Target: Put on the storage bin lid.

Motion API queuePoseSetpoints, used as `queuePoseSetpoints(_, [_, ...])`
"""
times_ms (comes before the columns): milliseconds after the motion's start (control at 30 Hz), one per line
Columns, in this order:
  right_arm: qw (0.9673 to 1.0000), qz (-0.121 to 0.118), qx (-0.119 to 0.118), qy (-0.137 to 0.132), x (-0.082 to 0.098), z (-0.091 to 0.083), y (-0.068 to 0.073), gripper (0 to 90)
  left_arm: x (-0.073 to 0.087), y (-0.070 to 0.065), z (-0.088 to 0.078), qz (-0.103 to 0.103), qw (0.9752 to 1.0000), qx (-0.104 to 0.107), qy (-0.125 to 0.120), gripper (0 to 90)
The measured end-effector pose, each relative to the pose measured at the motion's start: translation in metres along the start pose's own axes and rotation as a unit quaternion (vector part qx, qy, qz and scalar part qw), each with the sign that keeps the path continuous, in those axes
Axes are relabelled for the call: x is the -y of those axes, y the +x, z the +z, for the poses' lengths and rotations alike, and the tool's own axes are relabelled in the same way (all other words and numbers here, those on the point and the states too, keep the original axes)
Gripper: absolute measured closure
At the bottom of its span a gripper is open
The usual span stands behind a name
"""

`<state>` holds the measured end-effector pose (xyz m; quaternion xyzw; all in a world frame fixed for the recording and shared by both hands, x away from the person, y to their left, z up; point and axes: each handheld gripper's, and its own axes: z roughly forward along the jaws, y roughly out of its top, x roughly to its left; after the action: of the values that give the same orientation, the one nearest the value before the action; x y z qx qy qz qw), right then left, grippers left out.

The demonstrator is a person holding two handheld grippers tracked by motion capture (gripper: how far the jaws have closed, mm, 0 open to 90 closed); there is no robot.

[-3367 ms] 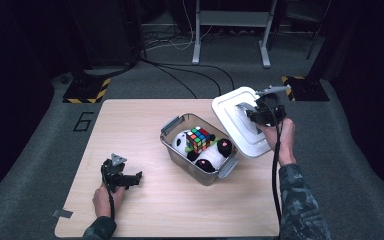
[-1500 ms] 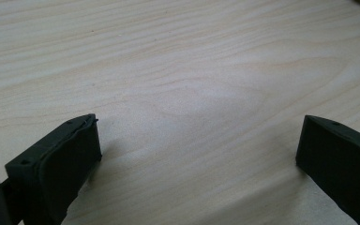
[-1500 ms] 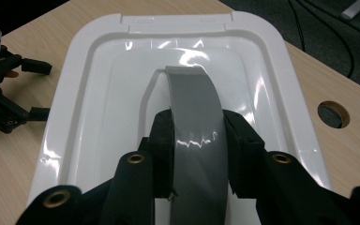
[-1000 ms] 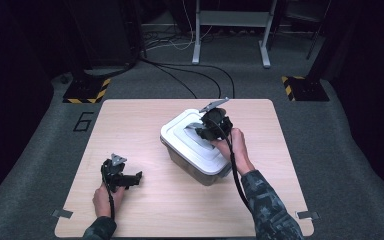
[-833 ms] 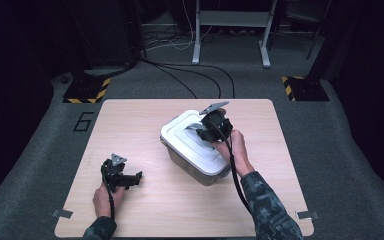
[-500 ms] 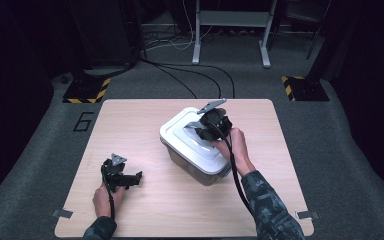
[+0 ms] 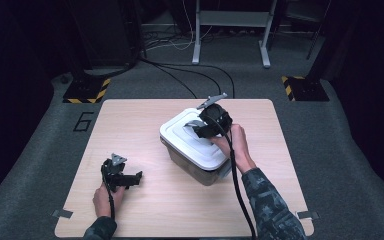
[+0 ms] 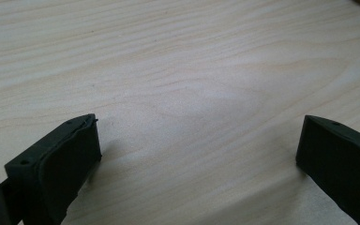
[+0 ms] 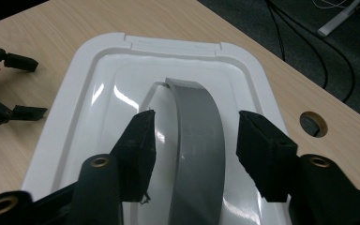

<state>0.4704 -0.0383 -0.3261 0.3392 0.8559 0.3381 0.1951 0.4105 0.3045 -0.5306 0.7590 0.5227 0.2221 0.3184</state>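
White lid (image 9: pixel 98 122) sits on bin, grey tape handle (image 9: pixel 198 140) running lengthwise away from right gripper (image 9: pixel 194 140); jaws just opening, straddling handle without touching. Left gripper (image 8: pixel 197 154) spread over table (image 8: pixel 178 70).

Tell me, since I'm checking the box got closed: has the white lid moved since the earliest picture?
Yes. The white lid then hung past the table's right edge; it now sits on the clear box at the table's middle, the right tool astride its grey handle.

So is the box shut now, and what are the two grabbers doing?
White lid: on the box, closed.
Grey handle: arched up between the right jaws, not pinched.
Clear box: covered, upright on the table.
Right gripper: jaws just opened, open.
Left gripper: open, nothing between, over bare wooden table.
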Motion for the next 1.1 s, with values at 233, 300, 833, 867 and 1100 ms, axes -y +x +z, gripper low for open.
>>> queuePoseSetpoints(233, [0.9998, 0.012, -0.014, -0.005, 0.002, -0.004, -0.003, 22.7, 0.0, 0.0, 0.0, 0.001, 1.0, 0.001, 0.002, 0.1])
queuePoseSetpoints(300, [0.9996, 0.021, -0.018, -0.01, 0.004, -0.007, -0.005, 17.6, 0.0, 0.0, 0.0, 0.0, 1.0, 0.0, 0.001, 0.2])
queuePoseSetpoints(833, [0.9964, 0.068, 0.003, -0.05, 0.034, -0.05, -0.035, 10.3, 0.0, 0.0, 0.0, 0.0, 1.0, 0.0, 0.001, 0.2])
queuePoseSetpoints(867, [0.9962, 0.071, 0.011, -0.05, 0.039, -0.055, -0.041, 9.6, 0.0, 0.0, 0.0, 0.0, 1.0, 0.0, 0.001, 0.2])
queuePoseSetpoints(1100, [0.9935, 0.093, 0.036, -0.056, 0.059, -0.07, -0.057, 9.2, 0.0, 0.0, 0.0, 0.0, 1.0, 0.0, 0.001, 0.2])
